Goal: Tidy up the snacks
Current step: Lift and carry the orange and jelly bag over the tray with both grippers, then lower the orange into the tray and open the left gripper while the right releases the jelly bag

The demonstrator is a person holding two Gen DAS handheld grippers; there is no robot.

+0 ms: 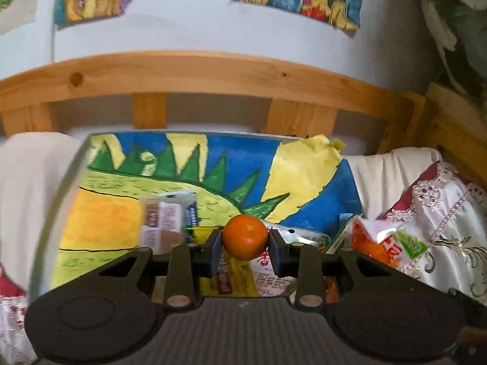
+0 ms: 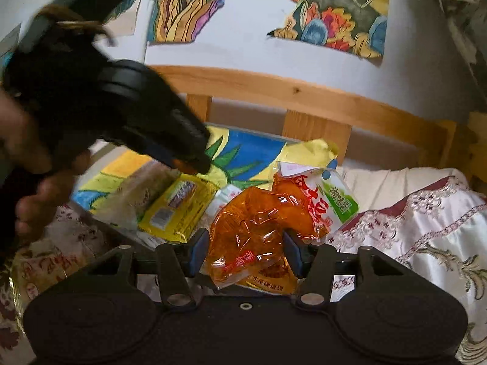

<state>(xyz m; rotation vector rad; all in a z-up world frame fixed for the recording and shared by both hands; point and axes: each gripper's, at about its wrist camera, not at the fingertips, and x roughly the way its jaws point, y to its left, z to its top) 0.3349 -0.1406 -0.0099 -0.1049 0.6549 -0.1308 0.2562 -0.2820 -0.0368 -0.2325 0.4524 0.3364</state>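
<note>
Left wrist view shows my left hand-held gripper (image 1: 245, 248) pinching a small orange (image 1: 245, 237) between its pads, lifted above the painted board (image 1: 127, 182); right wrist view shows my right hand-held gripper (image 2: 246, 252) spread around an orange snack bag (image 2: 258, 228), its pads apparently not pressing on it; a yellow packet (image 2: 179, 210) and other wrappers lie jumbled on the board beside it. I judge the sorting barely begun; the orange needs a place, and the heap remains unsorted.

Orange (image 1: 245, 237) between left tongs (image 1: 245, 251)
</note>
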